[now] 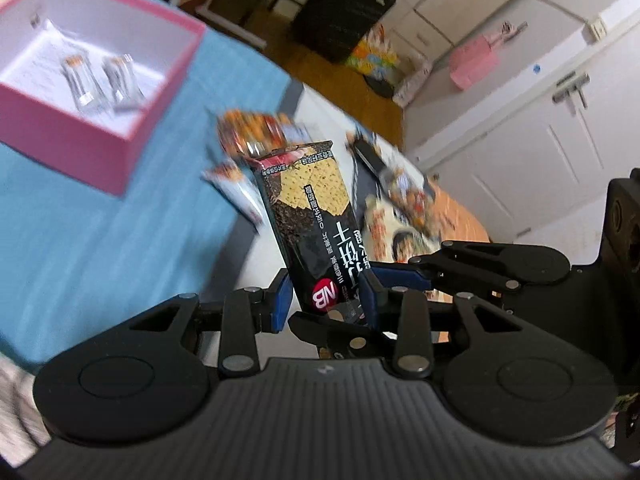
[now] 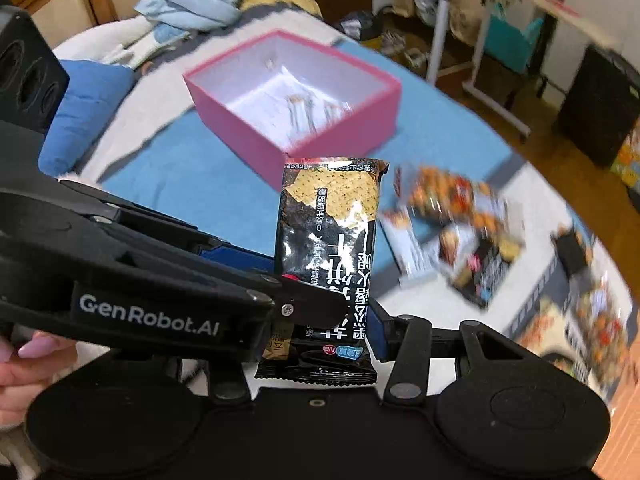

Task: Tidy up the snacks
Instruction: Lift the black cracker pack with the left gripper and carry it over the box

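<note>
A black cracker packet point(image 1: 312, 216) stands up between the blue pads of my left gripper point(image 1: 326, 300), which is shut on its lower end. In the right wrist view my right gripper point(image 2: 324, 332) is shut on the black cracker packet point(image 2: 332, 216) too. The left gripper's fingers point(image 2: 240, 292) cross in front from the left and hide its left pad. A second packet with a tan label point(image 2: 278, 350) peeks out behind. The right gripper's fingers point(image 1: 480, 264) reach in from the right. Beyond is an open pink box point(image 1: 60, 132) point(image 2: 248, 136) holding clear-wrapped snacks point(image 1: 84, 80).
The box rests on a blue cloth point(image 1: 100, 220) point(image 2: 180, 176). Several loose snack packets point(image 1: 256, 132) point(image 2: 452, 208) lie blurred on the white surface to the right of it. A black suitcase point(image 1: 344, 8) and white cabinets point(image 1: 520, 160) stand behind. A person's hand point(image 2: 20, 360) shows at lower left.
</note>
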The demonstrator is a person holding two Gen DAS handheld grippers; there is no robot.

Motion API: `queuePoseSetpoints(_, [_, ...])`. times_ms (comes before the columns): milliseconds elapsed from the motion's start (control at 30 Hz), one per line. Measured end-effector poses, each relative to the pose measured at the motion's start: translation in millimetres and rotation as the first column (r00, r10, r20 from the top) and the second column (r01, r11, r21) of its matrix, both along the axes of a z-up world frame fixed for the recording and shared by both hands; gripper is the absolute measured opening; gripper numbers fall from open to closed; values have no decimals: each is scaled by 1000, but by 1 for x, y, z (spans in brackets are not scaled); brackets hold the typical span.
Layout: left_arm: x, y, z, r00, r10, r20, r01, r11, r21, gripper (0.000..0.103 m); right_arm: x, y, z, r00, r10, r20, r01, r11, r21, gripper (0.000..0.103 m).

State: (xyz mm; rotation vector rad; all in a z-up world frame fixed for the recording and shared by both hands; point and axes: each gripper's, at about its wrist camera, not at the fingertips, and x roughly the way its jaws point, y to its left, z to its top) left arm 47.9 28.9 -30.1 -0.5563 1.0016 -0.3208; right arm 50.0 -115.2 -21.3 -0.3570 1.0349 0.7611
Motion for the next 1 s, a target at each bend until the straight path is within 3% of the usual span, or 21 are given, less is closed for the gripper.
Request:
queuePoseSetpoints(233, [23, 59, 30, 993, 100, 66, -101, 995, 14, 35, 29, 58, 29, 996, 51, 68, -56, 997, 60, 53])
queuePoseSetpoints(433, [58, 118, 33, 983, 167, 81, -171, 984, 48, 36, 64, 120, 29, 988, 113, 107, -122, 989, 83, 53])
queuePoseSetpoints(700, [109, 180, 4, 965, 259, 50, -264, 949, 172, 38, 120, 192, -11, 987, 139, 79, -151, 972, 181, 53])
queuePoseSetpoints(867, [145, 210, -24, 961, 277, 19, -273, 931, 244, 38, 150, 225, -43, 988, 145, 53, -153, 964, 219, 53])
queuePoseSetpoints(1000, [168, 228, -50, 950, 311, -8, -300, 923, 242, 38, 179, 244, -70, 989, 151, -9, -145, 964, 224, 53])
